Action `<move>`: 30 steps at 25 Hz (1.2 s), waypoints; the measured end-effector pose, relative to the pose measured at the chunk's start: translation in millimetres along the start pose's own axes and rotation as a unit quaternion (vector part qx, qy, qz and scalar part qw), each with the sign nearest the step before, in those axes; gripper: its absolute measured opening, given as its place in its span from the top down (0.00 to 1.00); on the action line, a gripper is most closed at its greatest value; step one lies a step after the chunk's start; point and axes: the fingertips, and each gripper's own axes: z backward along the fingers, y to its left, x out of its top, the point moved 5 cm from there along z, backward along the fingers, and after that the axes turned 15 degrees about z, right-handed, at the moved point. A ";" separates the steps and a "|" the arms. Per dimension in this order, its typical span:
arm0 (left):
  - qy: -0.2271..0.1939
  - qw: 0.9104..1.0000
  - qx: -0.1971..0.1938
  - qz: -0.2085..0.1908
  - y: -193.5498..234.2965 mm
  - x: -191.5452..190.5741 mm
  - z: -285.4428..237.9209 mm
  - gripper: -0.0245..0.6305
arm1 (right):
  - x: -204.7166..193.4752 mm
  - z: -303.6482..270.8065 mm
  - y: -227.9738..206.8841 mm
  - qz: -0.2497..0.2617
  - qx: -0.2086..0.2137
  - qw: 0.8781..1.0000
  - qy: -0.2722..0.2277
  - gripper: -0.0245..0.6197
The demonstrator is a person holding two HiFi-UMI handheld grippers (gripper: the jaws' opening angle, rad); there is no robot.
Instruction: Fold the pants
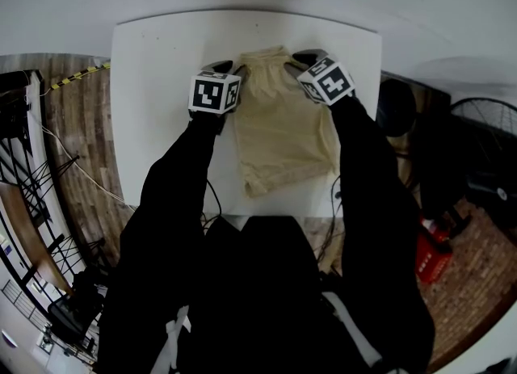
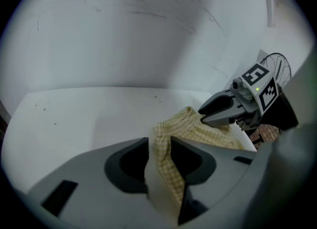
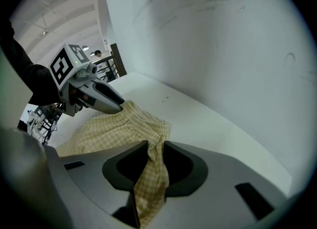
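On the white worktop point(image 1: 161, 81), head view: the beige pants point(image 1: 283, 134) lie with their long axis running from the person to the far side, with the left claw point(image 1: 226, 66) and right claw point(image 1: 304, 58) at the two far corners, equally near. Left gripper view: the left claw point(image 2: 159, 155) is clamped on a pinch of checked cloth. Right gripper view: the right claw point(image 3: 151, 160) likewise grips a pinch of cloth, so the fold probably draws this far end toward the near hem.
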 end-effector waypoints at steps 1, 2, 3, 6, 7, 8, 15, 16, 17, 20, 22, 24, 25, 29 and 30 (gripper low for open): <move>0.000 1.000 -0.001 -0.002 0.5 -1.4 -1.1 0.75 | 0.7 -0.2 1.1 0.004 -0.001 1.000 0.001 0.82; 0.001 1.000 -0.003 -0.004 0.4 -1.6 -1.6 0.75 | 0.7 -0.4 1.3 0.006 -0.001 1.000 0.001 0.83; 0.002 1.000 -0.007 -0.005 -0.7 -0.9 -1.1 0.76 | 0.1 -0.5 1.2 0.004 -0.002 1.000 0.000 0.83; 0.005 1.000 -0.017 -0.012 -5.9 0.1 0.6 0.87 | -1.8 0.4 3.1 0.003 -0.006 1.000 -0.002 0.88; 0.004 1.000 -0.016 -0.017 -5.7 -0.8 -0.2 0.88 | -0.8 1.2 4.0 0.006 -0.009 1.000 -0.004 0.90; 0.002 1.000 -0.015 -0.022 -5.2 -1.3 -0.6 0.88 | 0.9 1.9 4.7 0.008 -0.012 1.000 -0.007 0.90; -0.014 0.999 -0.014 -0.042 -15.0 1.6 13.4 0.90 | 9.8 18.1 7.4 0.019 -0.024 0.999 -0.022 0.91; -0.016 0.999 -0.014 -0.044 -16.6 2.3 16.6 0.90 | 10.8 20.3 7.7 0.022 -0.025 0.999 -0.022 0.91; -0.020 0.999 -0.013 -0.047 -18.4 3.4 20.2 0.90 | 12.2 23.1 7.9 0.025 -0.027 0.999 -0.023 0.91; -0.029 0.997 -0.014 -0.063 -25.1 5.1 31.6 0.90 | 17.6 33.7 9.4 0.029 -0.030 0.999 -0.031 0.91; -0.034 0.996 -0.017 -0.075 -30.2 4.6 39.7 0.90 | 19.5 41.4 12.6 0.032 -0.033 0.998 -0.034 0.91; -0.041 0.996 -0.022 -0.082 -35.0 4.2 49.7 0.90 | 22.1 50.1 16.3 0.037 -0.038 0.998 -0.038 0.91; -0.046 0.995 -0.024 -0.086 -38.0 3.8 55.5 0.90 | 23.4 55.0 18.2 0.039 -0.041 0.998 -0.041 0.91; -0.072 0.991 -0.032 -0.111 -56.0 0.2 79.9 0.90 | 25.8 75.8 27.0 0.047 -0.052 0.996 -0.054 0.91; -0.080 0.989 -0.033 -0.120 -61.2 -1.2 86.0 0.89 | 25.7 81.3 29.6 0.050 -0.054 0.996 -0.056 0.91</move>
